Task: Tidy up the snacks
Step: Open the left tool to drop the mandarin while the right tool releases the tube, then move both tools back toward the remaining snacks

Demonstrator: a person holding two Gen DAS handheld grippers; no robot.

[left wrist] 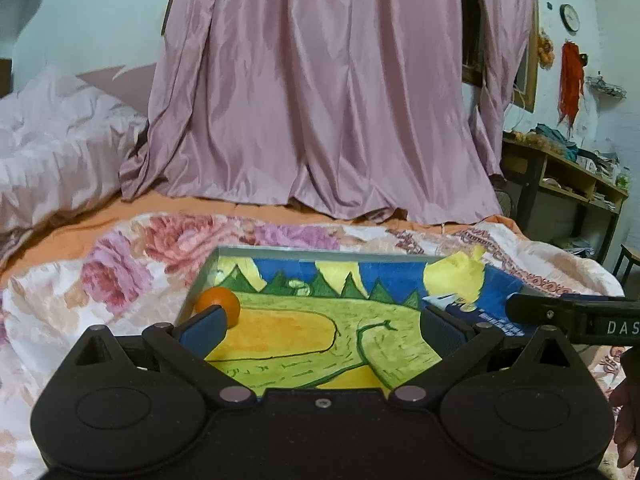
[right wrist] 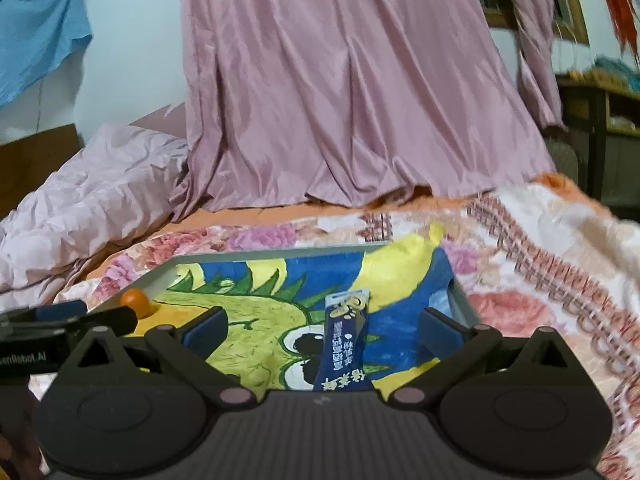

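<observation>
A shallow tray [left wrist: 320, 254] with a painted picture inside lies on the flowered blanket. An orange [left wrist: 218, 304] rests in its left corner, just beyond my left gripper's left finger. My left gripper [left wrist: 324, 326] is open over the tray with nothing between its fingers. A blue snack packet [right wrist: 344, 344] lies on the tray [right wrist: 280, 254] floor, between the wide-apart fingers of my right gripper [right wrist: 323, 330], which is open and not touching it. The orange [right wrist: 136, 302] also shows far left in the right wrist view. Part of the packet [left wrist: 480, 314] peeks past the left gripper's right finger.
The flowered blanket [right wrist: 540, 280] covers a bed around the tray. A pink curtain [left wrist: 320, 100] hangs behind and a crumpled pink quilt [left wrist: 52, 140] lies at the left. A wooden shelf unit [left wrist: 560, 176] stands at the right. A hand [left wrist: 628, 420] shows at the right edge.
</observation>
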